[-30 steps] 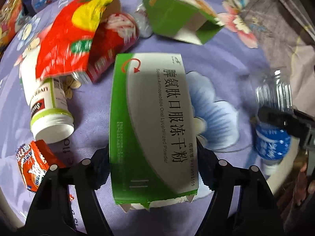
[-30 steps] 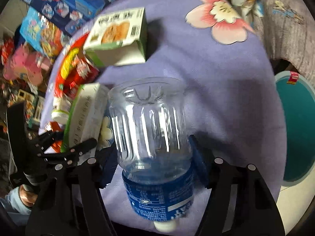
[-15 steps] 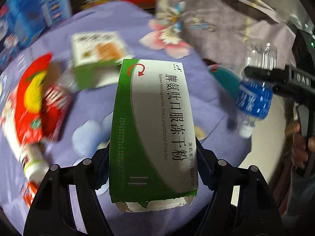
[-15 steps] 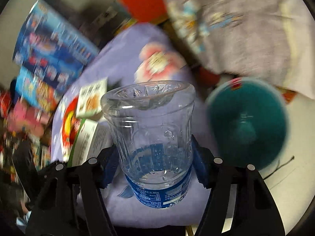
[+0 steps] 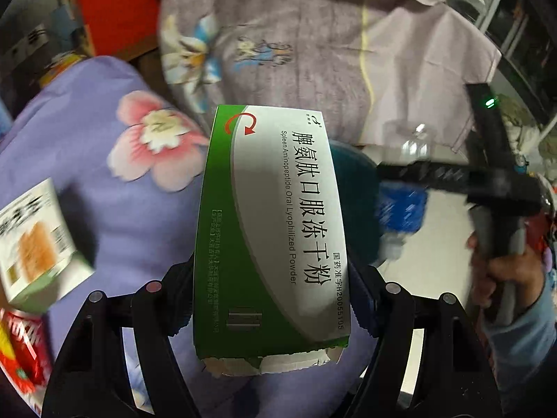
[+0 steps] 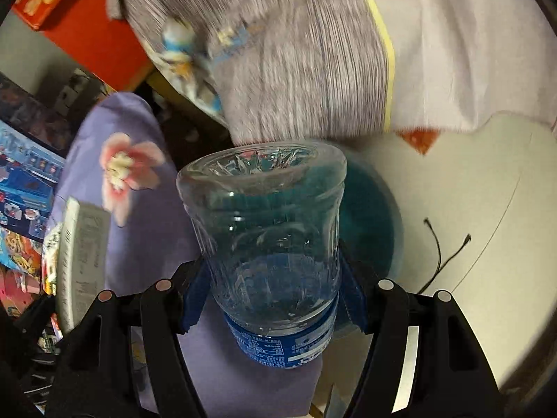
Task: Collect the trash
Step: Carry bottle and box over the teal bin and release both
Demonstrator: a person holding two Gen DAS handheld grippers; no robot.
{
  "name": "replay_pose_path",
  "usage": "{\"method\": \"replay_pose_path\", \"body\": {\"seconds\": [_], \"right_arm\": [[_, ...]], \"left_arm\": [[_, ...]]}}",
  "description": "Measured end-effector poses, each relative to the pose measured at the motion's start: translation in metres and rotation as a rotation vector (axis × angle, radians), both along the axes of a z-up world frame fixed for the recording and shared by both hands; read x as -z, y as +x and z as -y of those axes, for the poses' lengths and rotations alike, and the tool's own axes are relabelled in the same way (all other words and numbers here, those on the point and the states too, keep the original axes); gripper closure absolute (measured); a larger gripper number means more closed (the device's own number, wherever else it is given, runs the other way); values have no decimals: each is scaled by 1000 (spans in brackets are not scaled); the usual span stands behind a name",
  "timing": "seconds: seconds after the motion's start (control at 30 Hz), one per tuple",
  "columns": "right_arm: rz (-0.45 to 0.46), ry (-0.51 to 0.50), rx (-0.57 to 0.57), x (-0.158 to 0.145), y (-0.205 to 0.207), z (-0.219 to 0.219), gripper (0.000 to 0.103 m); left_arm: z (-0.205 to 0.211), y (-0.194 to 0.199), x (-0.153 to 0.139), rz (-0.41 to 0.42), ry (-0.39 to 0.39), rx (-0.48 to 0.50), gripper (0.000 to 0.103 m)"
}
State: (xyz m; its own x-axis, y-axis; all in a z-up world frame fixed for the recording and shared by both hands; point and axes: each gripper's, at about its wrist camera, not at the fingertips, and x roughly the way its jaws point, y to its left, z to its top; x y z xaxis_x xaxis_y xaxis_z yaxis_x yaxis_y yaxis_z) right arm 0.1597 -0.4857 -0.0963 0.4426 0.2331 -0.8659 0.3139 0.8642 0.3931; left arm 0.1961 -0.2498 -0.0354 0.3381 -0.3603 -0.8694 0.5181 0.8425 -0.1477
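Box [image 5: 271,230] green-white, torn end, left tongs [image 5: 275,299] clamped | bottle [image 6: 271,244] clear, right tongs [image 6: 275,299] clamped

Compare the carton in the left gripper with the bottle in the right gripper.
The carton is a flat, opaque green-and-white box; the bottle is round, clear plastic with a blue label. The carton's near end is torn open; the bottle looks whole. Both are clamped between jaws, the left gripper and the right gripper.

Teal bin [image 6: 369,223] mostly hidden behind clear bottle [image 6: 271,244] and, in left view, behind green carton [image 5: 271,230]. Small box [image 5: 34,244] smeared, print unreadable. Red packet [image 5: 21,351] cut by edge.
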Motion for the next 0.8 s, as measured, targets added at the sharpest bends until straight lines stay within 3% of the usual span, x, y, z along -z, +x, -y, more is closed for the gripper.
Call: {"method": "replay_pose_path", "body": {"seconds": [0.13,0.33,0.8], "right_arm": [[-80,44,1,30,11,5,40],[-148,105,6,53,14,8,36],[-75,117,82,22,-13,37,31]], "left_arm": [[22,13,12,-28,0,25,30],[43,22,24,-54,-1,48,29],[69,25,37,-87,6,87,29]]}}
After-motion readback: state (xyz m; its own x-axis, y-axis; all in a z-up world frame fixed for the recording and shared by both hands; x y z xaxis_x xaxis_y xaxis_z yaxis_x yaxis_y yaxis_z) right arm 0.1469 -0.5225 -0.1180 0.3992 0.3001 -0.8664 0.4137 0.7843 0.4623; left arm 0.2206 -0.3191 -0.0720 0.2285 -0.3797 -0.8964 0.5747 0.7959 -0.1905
